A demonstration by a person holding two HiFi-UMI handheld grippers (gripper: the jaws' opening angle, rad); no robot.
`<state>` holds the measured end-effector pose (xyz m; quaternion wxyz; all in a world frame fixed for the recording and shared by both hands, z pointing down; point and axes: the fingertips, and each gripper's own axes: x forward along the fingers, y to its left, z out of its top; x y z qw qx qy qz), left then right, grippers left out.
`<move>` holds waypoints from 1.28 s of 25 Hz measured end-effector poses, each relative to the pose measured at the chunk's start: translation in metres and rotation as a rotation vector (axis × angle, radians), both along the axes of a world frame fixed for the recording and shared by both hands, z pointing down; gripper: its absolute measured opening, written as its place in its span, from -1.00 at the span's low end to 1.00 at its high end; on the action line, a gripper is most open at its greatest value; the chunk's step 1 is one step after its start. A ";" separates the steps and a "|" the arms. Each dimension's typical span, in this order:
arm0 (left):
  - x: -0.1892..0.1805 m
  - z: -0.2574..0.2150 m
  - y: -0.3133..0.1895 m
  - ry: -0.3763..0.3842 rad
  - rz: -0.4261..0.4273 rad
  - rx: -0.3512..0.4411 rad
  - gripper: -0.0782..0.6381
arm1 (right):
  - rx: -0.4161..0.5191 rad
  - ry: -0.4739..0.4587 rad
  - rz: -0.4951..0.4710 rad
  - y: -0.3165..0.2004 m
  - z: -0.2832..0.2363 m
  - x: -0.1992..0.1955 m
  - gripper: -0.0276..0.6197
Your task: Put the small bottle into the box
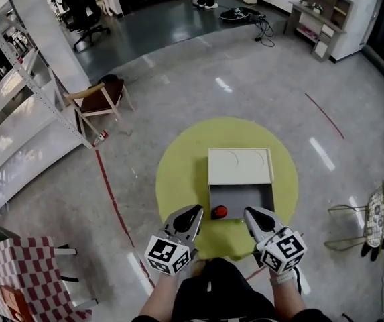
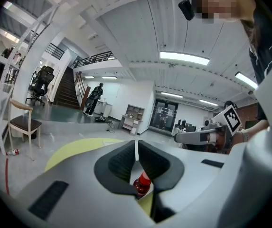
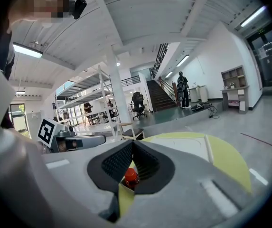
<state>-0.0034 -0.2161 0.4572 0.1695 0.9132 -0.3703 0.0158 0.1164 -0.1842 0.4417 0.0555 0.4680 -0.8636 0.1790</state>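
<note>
small bottle (image 1: 220,212): red cap, upright, inside box front-left | box (image 1: 240,167): beige, open

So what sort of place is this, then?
Probably an open lab or workshop hall: tall metal shelving racks, a polished floor with an office chair, and a staircase up to a railed upper level.

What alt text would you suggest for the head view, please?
A red-capped small bottle stands in the near left corner of an open box on a round yellow table. The left gripper and right gripper, both shut and empty, flank it.
</note>
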 end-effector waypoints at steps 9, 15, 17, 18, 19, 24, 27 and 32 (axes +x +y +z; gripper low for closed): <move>0.006 -0.024 0.001 0.016 -0.010 0.030 -0.71 | 0.019 -0.017 0.007 0.006 -0.023 0.015 -0.90; 0.001 -0.033 0.001 0.001 -0.013 0.055 -0.71 | 0.020 -0.024 0.018 0.008 -0.028 0.016 -0.90; -0.001 -0.036 0.001 -0.002 -0.014 0.065 -0.71 | 0.024 -0.020 0.017 0.010 -0.029 0.016 -0.90; -0.002 -0.038 0.001 -0.002 -0.016 0.069 -0.71 | 0.025 -0.018 0.017 0.010 -0.029 0.016 -0.90; -0.004 -0.040 0.000 -0.002 -0.020 0.073 -0.71 | 0.027 -0.019 0.020 0.011 -0.031 0.017 -0.90; -0.012 -0.048 -0.005 0.010 -0.046 0.084 -0.71 | 0.034 -0.031 0.043 0.011 -0.039 0.023 -0.90; -0.013 -0.051 -0.004 0.012 -0.047 0.089 -0.71 | 0.043 -0.026 0.053 0.011 -0.043 0.027 -0.90; -0.014 -0.052 -0.003 0.025 -0.053 0.086 -0.71 | 0.049 -0.027 0.063 0.012 -0.047 0.031 -0.90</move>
